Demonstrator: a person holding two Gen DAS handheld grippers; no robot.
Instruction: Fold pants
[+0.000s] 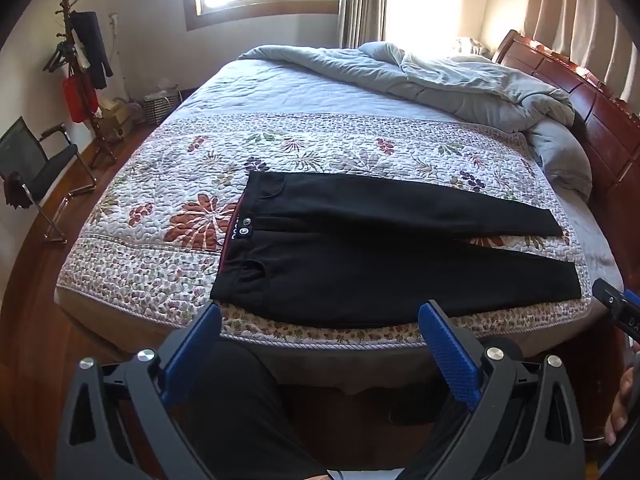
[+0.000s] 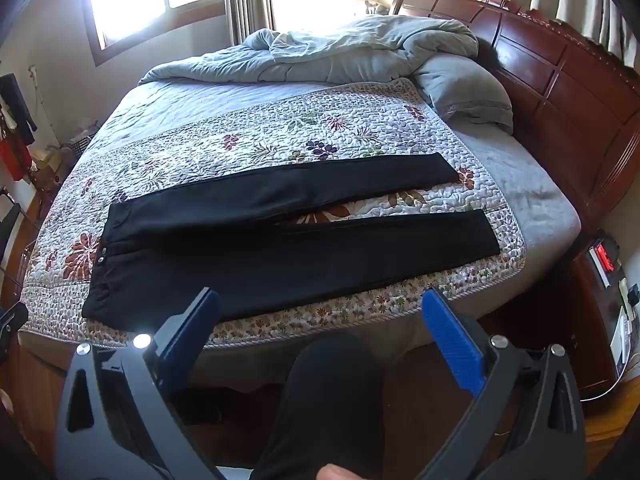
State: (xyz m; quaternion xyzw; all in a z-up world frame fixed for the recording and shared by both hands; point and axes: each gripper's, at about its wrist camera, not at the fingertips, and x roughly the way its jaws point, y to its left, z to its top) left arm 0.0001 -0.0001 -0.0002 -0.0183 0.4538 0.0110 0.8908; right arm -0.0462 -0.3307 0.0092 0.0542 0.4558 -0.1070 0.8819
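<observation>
Black pants [image 1: 360, 256] lie flat and unfolded on the floral quilt [image 1: 168, 184], waistband to the left, both legs stretched to the right with a narrow gap between them. They also show in the right wrist view [image 2: 280, 248]. My left gripper [image 1: 320, 312] is open and empty, held above the near bed edge, just short of the waist end. My right gripper [image 2: 320, 300] is open and empty, near the bed edge in front of the near leg. A part of the right gripper [image 1: 618, 308] shows at the right edge of the left wrist view.
A rumpled grey duvet [image 1: 440, 76] lies at the far side of the bed. A wooden headboard [image 2: 560, 92] stands on the right. A coat rack [image 1: 80, 72] and a chair [image 1: 36, 168] stand left. A nightstand with a red-lit clock [image 2: 604, 260] stands right. My leg [image 2: 328, 392] is below.
</observation>
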